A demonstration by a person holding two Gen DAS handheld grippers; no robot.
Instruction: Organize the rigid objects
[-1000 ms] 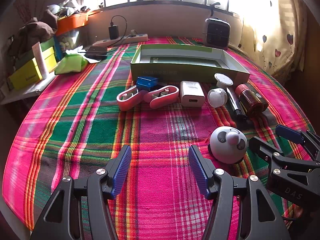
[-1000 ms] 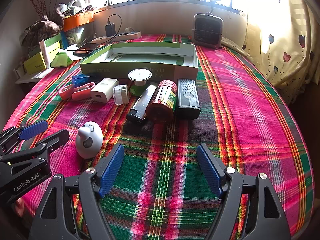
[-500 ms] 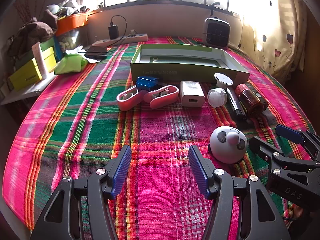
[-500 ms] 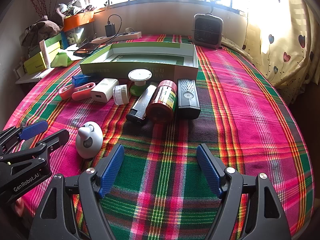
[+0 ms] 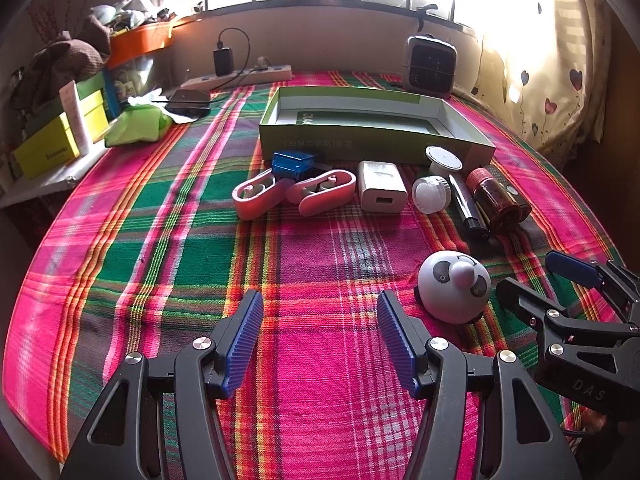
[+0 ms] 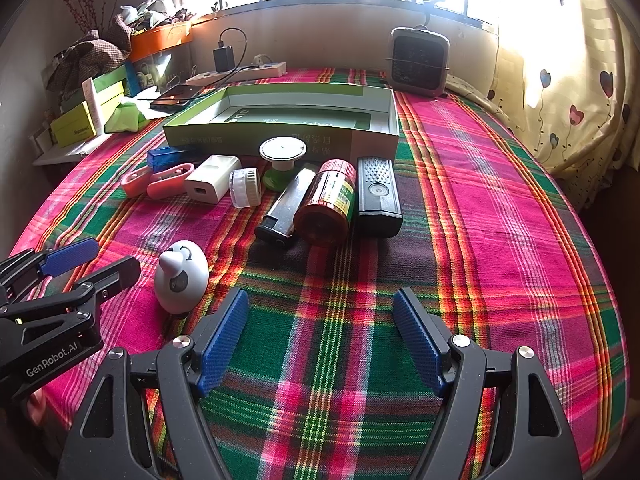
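Observation:
An open green box (image 5: 372,120) (image 6: 280,116) lies empty on the plaid cloth. In front of it lies a row of objects: blue case (image 5: 294,164), two pink clips (image 5: 292,194), white charger (image 5: 380,186) (image 6: 212,178), small white jar (image 5: 431,194) (image 6: 245,187), green-based disc (image 6: 282,156), black lighter (image 6: 285,210), red-capped bottle (image 6: 326,208), black remote (image 6: 378,196). A white panda-face toy (image 5: 454,286) (image 6: 182,282) sits nearer. My left gripper (image 5: 320,340) is open and empty, left of the toy. My right gripper (image 6: 320,340) is open and empty, right of it.
A small heater (image 6: 418,62) stands at the back right. A power strip with charger (image 5: 240,74), a phone (image 5: 188,100), green cloth (image 5: 138,124) and yellow-green boxes (image 5: 60,136) sit at the back left. A curtain (image 6: 568,80) hangs on the right.

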